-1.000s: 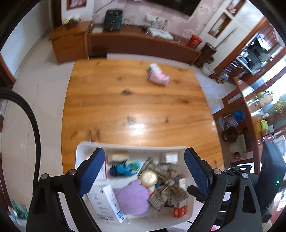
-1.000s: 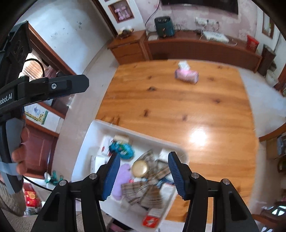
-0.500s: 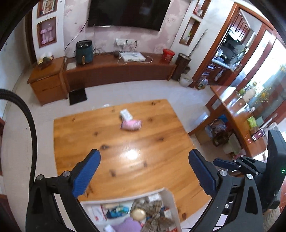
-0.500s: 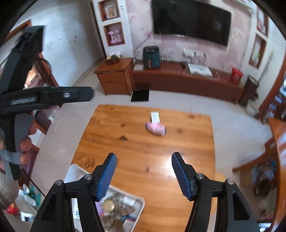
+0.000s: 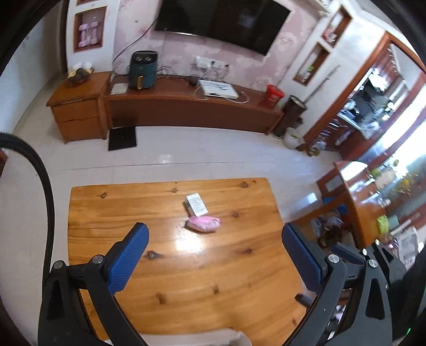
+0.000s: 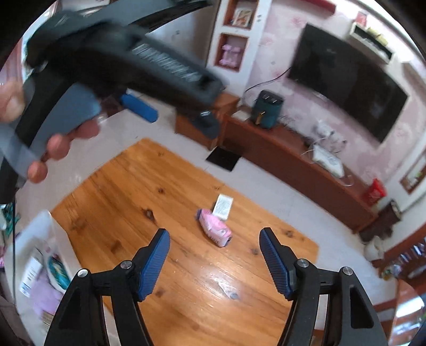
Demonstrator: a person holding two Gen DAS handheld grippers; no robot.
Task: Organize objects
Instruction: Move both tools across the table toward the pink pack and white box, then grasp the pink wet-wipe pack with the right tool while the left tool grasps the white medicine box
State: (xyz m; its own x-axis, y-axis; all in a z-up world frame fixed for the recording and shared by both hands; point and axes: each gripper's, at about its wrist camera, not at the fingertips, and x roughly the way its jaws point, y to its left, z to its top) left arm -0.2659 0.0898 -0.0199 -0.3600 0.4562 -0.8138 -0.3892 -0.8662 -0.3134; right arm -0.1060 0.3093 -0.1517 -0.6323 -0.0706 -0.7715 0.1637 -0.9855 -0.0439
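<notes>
A pink soft pack lies near the far middle of the wooden table, with a small white box touching its far side. My left gripper hangs wide open and empty above the table, well short of both. My right gripper is empty too, its jaws still opening, tilted above the table just short of the pink pack. A white bin with several items sits at the table's near left; only its rim shows in the left wrist view.
A hand holding the left gripper's grey handle fills the upper left of the right wrist view. Beyond the table lie a white tiled floor, a long wooden sideboard with a dark green air fryer, and a wall television.
Both grippers rose and drew back from over the white bin, so the whole table now shows. The right gripper rolled and its jaws widened. The bin slid to the frame edges.
</notes>
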